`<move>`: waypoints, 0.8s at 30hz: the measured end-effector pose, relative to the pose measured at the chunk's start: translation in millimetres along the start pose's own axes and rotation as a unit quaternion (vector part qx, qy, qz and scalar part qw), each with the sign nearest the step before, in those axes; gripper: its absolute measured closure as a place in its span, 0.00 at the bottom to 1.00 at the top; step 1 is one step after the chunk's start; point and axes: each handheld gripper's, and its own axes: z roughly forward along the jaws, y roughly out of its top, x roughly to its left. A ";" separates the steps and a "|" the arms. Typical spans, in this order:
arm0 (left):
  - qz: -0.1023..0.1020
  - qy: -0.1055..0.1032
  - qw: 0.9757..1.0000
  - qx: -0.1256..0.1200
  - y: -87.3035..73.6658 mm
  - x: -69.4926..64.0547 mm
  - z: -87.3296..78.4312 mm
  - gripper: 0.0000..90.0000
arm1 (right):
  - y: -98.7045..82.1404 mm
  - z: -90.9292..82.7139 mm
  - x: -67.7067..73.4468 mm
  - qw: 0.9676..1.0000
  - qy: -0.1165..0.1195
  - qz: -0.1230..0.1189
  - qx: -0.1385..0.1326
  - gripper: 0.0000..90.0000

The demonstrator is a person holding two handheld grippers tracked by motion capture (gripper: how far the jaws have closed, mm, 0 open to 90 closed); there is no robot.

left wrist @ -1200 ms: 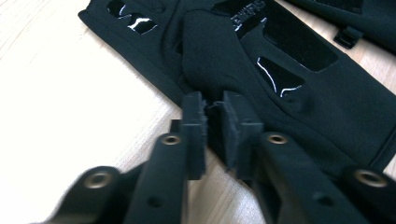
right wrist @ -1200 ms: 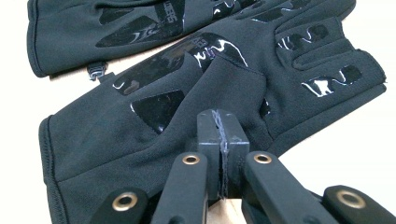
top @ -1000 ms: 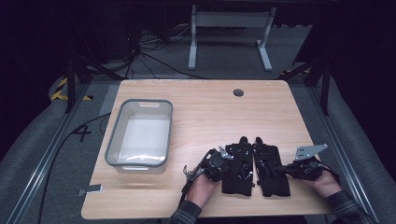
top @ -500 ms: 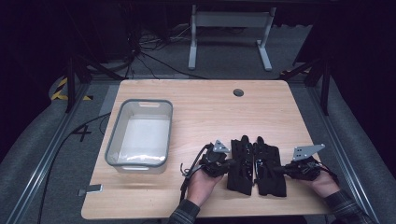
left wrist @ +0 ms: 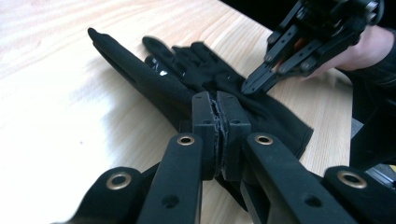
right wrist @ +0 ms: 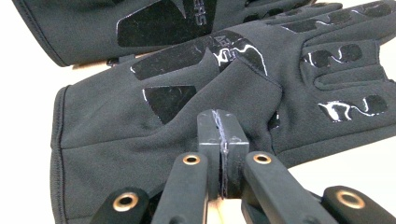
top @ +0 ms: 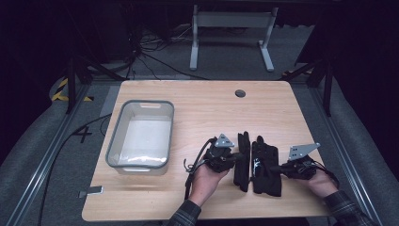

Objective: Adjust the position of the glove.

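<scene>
Since the earlier frame the left gripper point(top: 237, 157) has risen and carried the left glove point(top: 243, 162) with it: that glove, formerly flat, now stands folded on edge, a narrow strip. The left gripper's jaws are closed tight on the glove's fabric, near its cuff end. The right gripper point(top: 277, 168) has kept its place; its jaws are likewise pressed together, pinching a raised fold of the right glove point(top: 266, 165), which lies flat, palm print upward. Both gloves sit near the front edge of the table point(top: 207, 106), side by side and touching. The clear bin point(top: 141, 134) stands well apart to the left. Bare tabletop lies behind the gloves and between them and the bin.
</scene>
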 end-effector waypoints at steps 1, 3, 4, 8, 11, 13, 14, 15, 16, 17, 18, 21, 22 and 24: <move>0.003 0.000 1.000 -0.002 2.0 -0.7 0.3 0.97 | 0.8 0.9 0.1 1.000 -0.001 0.000 -0.001 1.00; 0.007 0.001 1.000 -0.005 4.3 -1.5 0.7 0.97 | 2.4 2.5 -0.1 1.000 0.000 -0.001 -0.001 1.00; 0.006 -0.002 1.000 -0.007 5.3 -1.4 1.0 0.97 | 3.1 3.0 -0.4 1.000 0.001 -0.001 0.000 1.00; 0.010 -0.007 1.000 -0.007 9.6 -2.0 4.1 0.97 | 5.4 5.9 -1.5 1.000 0.002 0.000 -0.004 1.00; 0.017 -0.009 1.000 -0.008 14.0 -3.6 6.7 0.97 | 8.2 8.5 -2.0 1.000 0.004 -0.001 -0.004 1.00; 0.019 -0.011 1.000 -0.007 16.7 -4.9 9.0 0.97 | 9.7 10.4 -2.8 1.000 0.005 0.000 -0.007 1.00; 0.019 -0.011 1.000 -0.007 16.7 -4.9 9.0 0.97 | 9.7 10.4 -2.8 1.000 0.005 0.000 -0.007 1.00; 0.024 -0.018 1.000 -0.008 20.1 -6.0 12.9 0.97 | 10.1 11.2 -3.2 1.000 0.007 0.000 -0.007 1.00; 0.025 -0.018 0.999 -0.007 21.3 -6.5 14.9 0.97 | 11.8 12.8 -4.6 1.000 0.010 0.002 -0.008 1.00; 0.028 -0.020 0.999 -0.005 22.6 -6.8 16.9 0.97 | 12.8 13.8 -4.8 1.000 0.010 0.001 -0.009 1.00; 0.028 -0.022 0.999 -0.005 23.8 -7.5 19.2 0.97 | 13.6 14.7 -4.8 1.000 0.009 0.000 -0.009 1.00; 0.032 -0.031 0.999 0.000 27.7 -8.8 27.1 0.97 | 16.1 17.1 -5.9 1.000 0.010 -0.001 -0.010 1.00; 0.032 -0.031 0.999 0.000 27.7 -8.8 27.1 0.97 | 16.1 17.1 -5.9 1.000 0.010 -0.001 -0.010 1.00; 0.034 -0.037 0.999 0.003 29.4 -10.1 34.3 0.97 | 17.2 18.3 -6.9 1.000 0.009 0.000 -0.011 1.00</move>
